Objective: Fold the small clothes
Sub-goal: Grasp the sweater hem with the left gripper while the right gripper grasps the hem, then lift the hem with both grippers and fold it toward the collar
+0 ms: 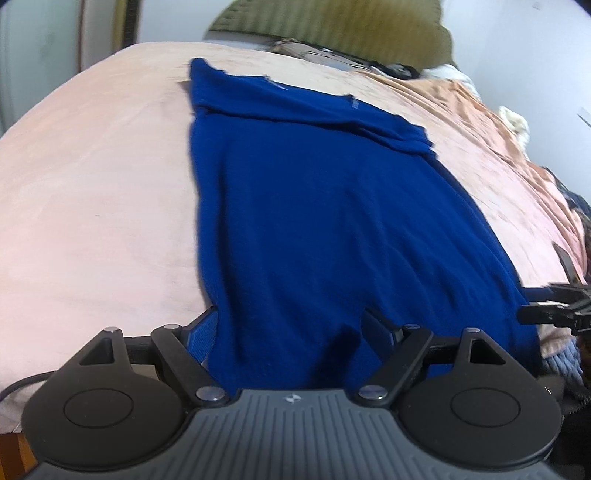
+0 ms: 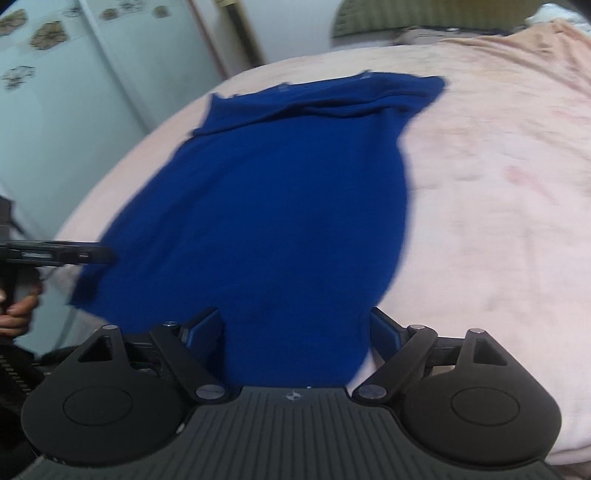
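**Inspector:** Where did the garment lie at the time of inspection?

**Recorder:** The blue garment (image 1: 332, 221) lay spread flat on the pink bedspread (image 1: 92, 203), lengthwise away from both cameras. Its far end showed a band folded over across its width. The near hem reached right up to both tools.

**Inspector:** State of the left gripper (image 1: 291, 332)?

**Recorder:** Its jaws stood wide. The near edge of the cloth ran between them, with one finger (image 1: 201, 334) at the garment's left border and the other over the fabric. I could not tell whether the pads pressed the cloth; no pinch was visible.

**Inspector:** And the right gripper (image 2: 295, 330)?

**Recorder:** Also wide, with the near right corner of the garment lying between its fingers (image 2: 205, 328). The fabric passed through the gap without visible bunching, so I recorded no grip. In the left view it showed at the right edge, beside the garment's border.

**Inspector:** Anything else in view?

**Recorder:** In the right view, a hand (image 2: 18, 310) held the handle of the left tool at the frame's left edge. A pale cabinet with floral motifs (image 2: 48, 92) stood beyond the bed, and an olive cushion (image 1: 332, 33) sat at its far end. Both pictures were somewhat blurred.
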`<state>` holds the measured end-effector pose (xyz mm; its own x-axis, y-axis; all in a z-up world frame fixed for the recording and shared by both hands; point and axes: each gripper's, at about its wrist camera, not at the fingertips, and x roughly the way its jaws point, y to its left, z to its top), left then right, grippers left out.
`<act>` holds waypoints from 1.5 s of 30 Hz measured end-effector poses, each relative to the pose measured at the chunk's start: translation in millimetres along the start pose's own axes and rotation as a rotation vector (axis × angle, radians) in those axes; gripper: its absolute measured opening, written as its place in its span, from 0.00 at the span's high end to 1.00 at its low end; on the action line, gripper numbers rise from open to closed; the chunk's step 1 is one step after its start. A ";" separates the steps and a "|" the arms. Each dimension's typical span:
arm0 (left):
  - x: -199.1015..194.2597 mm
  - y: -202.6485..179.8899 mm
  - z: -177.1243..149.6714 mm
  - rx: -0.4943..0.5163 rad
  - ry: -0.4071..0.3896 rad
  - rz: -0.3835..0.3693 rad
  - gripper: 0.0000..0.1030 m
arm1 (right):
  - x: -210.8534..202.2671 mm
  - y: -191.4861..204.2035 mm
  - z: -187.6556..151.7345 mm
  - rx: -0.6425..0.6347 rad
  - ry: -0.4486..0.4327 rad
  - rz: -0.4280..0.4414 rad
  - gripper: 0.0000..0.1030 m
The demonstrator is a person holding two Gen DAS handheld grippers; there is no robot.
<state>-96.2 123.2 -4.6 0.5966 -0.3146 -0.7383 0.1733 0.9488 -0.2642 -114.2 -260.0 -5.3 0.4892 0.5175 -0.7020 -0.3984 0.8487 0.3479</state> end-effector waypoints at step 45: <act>-2.7 -31.6 -9.2 0.057 -0.071 -0.187 0.90 | 7.4 16.8 19.7 -0.023 -0.108 -0.006 0.88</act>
<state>-110.4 93.8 0.0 0.6031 -0.4845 -0.6337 0.3292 0.8748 -0.3555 -102.0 -239.7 7.6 0.5720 0.5224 -0.6324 -0.4127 0.8496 0.3286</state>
